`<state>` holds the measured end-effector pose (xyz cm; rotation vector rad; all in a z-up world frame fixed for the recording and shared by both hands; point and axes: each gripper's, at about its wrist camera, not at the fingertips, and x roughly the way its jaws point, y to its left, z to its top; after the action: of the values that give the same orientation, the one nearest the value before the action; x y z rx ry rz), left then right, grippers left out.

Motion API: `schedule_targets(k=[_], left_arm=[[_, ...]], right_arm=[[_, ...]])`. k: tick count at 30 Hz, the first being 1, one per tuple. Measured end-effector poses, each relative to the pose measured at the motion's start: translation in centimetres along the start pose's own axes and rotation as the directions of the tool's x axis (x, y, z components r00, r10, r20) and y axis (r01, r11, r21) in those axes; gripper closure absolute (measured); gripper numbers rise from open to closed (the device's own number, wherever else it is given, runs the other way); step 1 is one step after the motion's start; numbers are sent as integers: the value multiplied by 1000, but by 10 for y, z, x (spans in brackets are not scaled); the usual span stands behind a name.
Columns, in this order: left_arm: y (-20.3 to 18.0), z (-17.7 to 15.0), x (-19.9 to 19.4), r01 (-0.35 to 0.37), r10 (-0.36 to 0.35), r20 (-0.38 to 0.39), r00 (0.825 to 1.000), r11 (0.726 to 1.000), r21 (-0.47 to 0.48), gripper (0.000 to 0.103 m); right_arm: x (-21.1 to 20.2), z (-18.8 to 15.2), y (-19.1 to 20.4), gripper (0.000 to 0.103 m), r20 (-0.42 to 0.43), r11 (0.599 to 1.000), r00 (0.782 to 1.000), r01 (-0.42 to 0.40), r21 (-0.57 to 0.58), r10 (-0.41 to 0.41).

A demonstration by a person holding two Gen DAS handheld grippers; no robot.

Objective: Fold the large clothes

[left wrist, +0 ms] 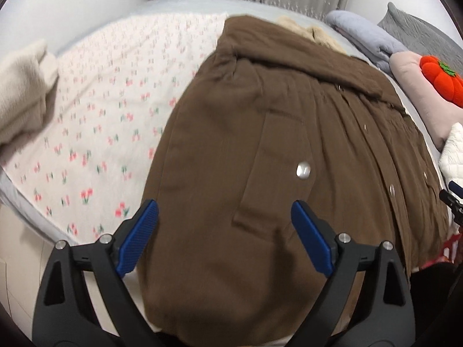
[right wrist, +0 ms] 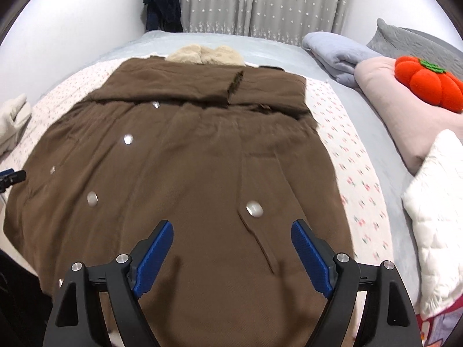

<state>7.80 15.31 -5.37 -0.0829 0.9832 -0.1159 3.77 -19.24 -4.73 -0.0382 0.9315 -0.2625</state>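
A large brown coat (left wrist: 260, 144) with silver snap buttons lies flat on the bed, both sleeves folded across its chest, a beige fur hood (right wrist: 205, 53) at the far end. It also fills the right wrist view (right wrist: 179, 156). My left gripper (left wrist: 225, 214) is open and empty, hovering over the coat's lower left hem. My right gripper (right wrist: 231, 232) is open and empty over the lower right part, near a pocket flap and snap (right wrist: 254, 210). The tip of the right gripper shows at the right edge of the left wrist view (left wrist: 451, 199).
The coat lies on a white cherry-print blanket (left wrist: 101, 110) over a grey bed. A cream garment (left wrist: 23, 86) lies at the left. A grey folded blanket (right wrist: 338, 55), pink pillow (right wrist: 399, 107), orange pumpkin plush (right wrist: 428, 82) and white quilted item (right wrist: 439, 202) lie at the right. Curtains (right wrist: 260, 0) hang behind.
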Motion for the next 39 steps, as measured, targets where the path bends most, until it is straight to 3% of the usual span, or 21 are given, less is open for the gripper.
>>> schedule_targets(k=[3, 6, 9, 11, 16, 20, 23, 25, 29, 35, 39], left_arm=[[17, -9, 4, 59, -59, -37, 998, 998, -15, 10], [39, -17, 0, 210, -210, -8, 978, 978, -20, 10], [53, -25, -2, 220, -221, -16, 975, 975, -23, 10], [63, -32, 0, 232, -233, -28, 972, 972, -41, 10], [75, -45, -2, 303, -305, -27, 952, 951, -58, 11], [80, -49, 2, 395, -402, -51, 914, 913, -106, 12], [80, -49, 5, 436, -447, -70, 892, 889, -138, 13], [79, -50, 6, 443, -457, -76, 886, 884, -148, 14], [81, -57, 11, 445, -466, -108, 878, 878, -176, 23], [76, -69, 23, 433, -464, -188, 866, 882, -185, 38], [75, -70, 17, 457, -488, -171, 856, 868, -194, 48]], right_arm=[[-4, -16, -18, 17, -6, 1000, 1000, -3, 31, 3], [-5, -31, -43, 17, -11, 996, 1000, -20, 86, 21], [5, -47, -67, 17, -62, 986, 998, -14, 165, 24], [10, -56, -86, 17, -83, 967, 993, -60, 249, 83], [6, -78, -127, 17, -26, 892, 978, -177, 416, 206], [15, -99, -159, 17, -14, 778, 957, -227, 587, 290], [16, -104, -168, 17, 23, 725, 939, -281, 629, 344], [17, -105, -169, 18, 41, 699, 923, -319, 640, 384], [20, -107, -164, 22, 33, 691, 910, -338, 639, 414], [25, -102, -161, 25, 7, 710, 915, -318, 628, 403], [23, -104, -159, 40, -1, 725, 919, -310, 615, 394]])
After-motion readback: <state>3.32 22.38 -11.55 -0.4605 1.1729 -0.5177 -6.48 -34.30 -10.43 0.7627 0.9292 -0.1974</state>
